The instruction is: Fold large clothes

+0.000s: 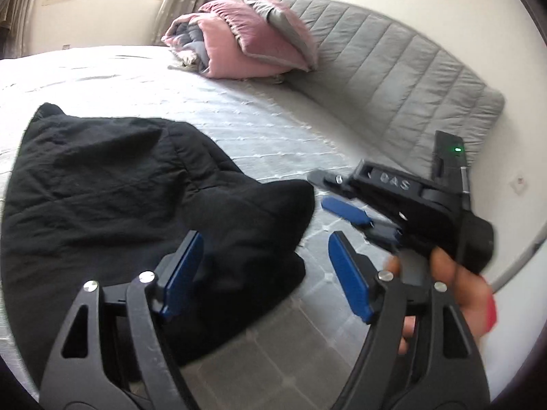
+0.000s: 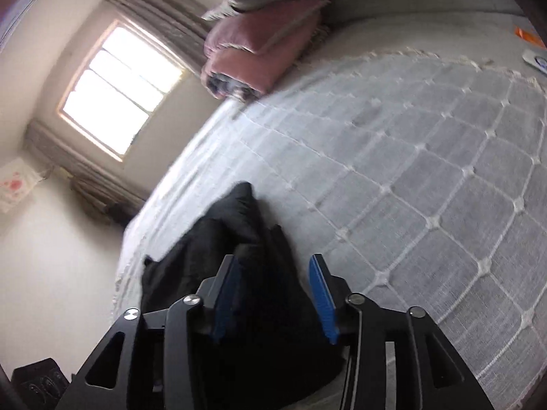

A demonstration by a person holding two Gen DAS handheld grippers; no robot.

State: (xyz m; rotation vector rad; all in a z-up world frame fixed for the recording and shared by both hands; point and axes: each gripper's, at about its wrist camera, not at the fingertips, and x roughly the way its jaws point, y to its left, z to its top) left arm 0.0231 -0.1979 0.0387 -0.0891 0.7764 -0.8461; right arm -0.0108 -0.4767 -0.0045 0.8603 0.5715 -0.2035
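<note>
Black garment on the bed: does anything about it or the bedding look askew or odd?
The black garment lies bunched and creased on the grey bedspread, one corner humped up near the left gripper, not flat. Both grippers' jaws stand open, gripping nothing. The pink quilt and pillow sit piled against the headboard. Nothing is spilled or damaged.

Black quilted garment (image 1: 130,184) lies in a rumpled, partly folded heap on the bed's grey-white checked cover (image 1: 259,116). One rounded fold bulges at its right edge; creases run across the flatter left part.
</note>
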